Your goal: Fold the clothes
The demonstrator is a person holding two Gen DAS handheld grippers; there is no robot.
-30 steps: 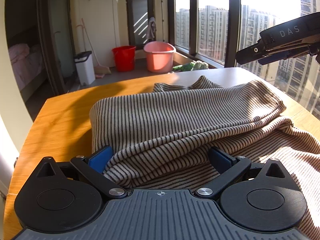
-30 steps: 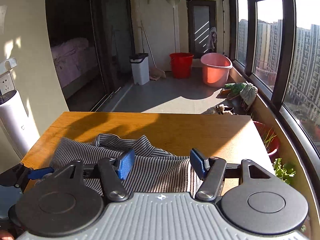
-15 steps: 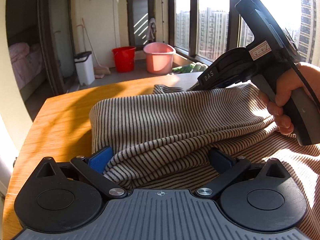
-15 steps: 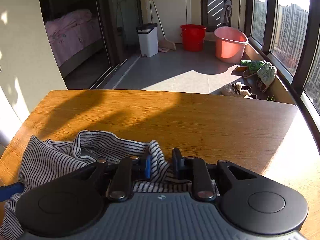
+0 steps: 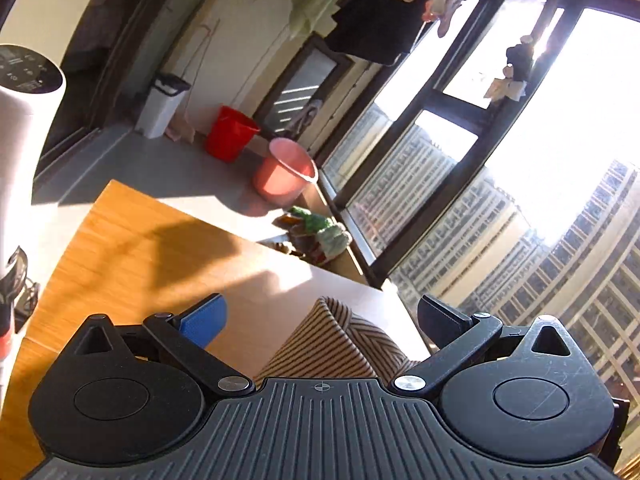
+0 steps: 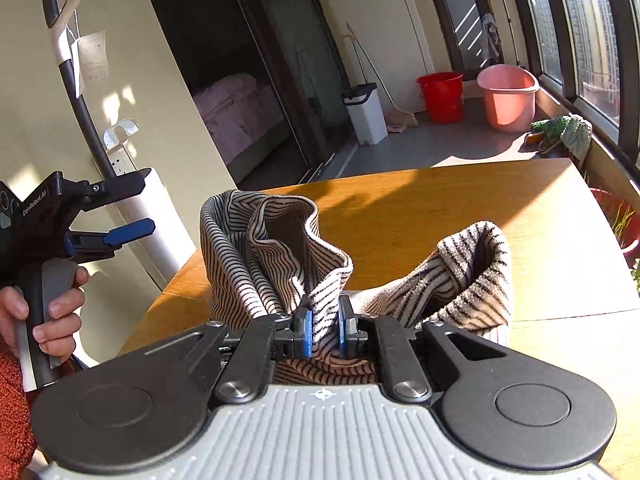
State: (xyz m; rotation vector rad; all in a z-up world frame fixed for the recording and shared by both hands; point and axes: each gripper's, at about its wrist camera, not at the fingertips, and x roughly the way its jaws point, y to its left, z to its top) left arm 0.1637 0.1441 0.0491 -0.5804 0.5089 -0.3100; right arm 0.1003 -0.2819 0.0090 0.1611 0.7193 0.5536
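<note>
The right gripper (image 6: pixel 324 326) is pinching the brown-and-cream striped knit sweater (image 6: pixel 276 256), lifting it above the orange wooden table (image 6: pixel 460 208). The left gripper (image 5: pixel 320 316) is gaping wide, holding nothing.

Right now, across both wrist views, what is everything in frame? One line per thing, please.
striped garment: 1, beige with black stripes, lifted above the table, pinched by the right gripper
wooden table: 1, orange-brown, under the garment
red bucket: 1, red, floor by the far wall
pink basin: 1, pink, floor beside the bucket
white bin: 1, white with black lid, left of the bucket
bed: 1, pink bedding, through the doorway
hanging laundry: several, black and pale, overhead by the windows
left gripper: 1, black, open, holding nothing
right gripper: 1, black with blue pads, shut on the garment
left hand: 1, on the left gripper's handle
</note>
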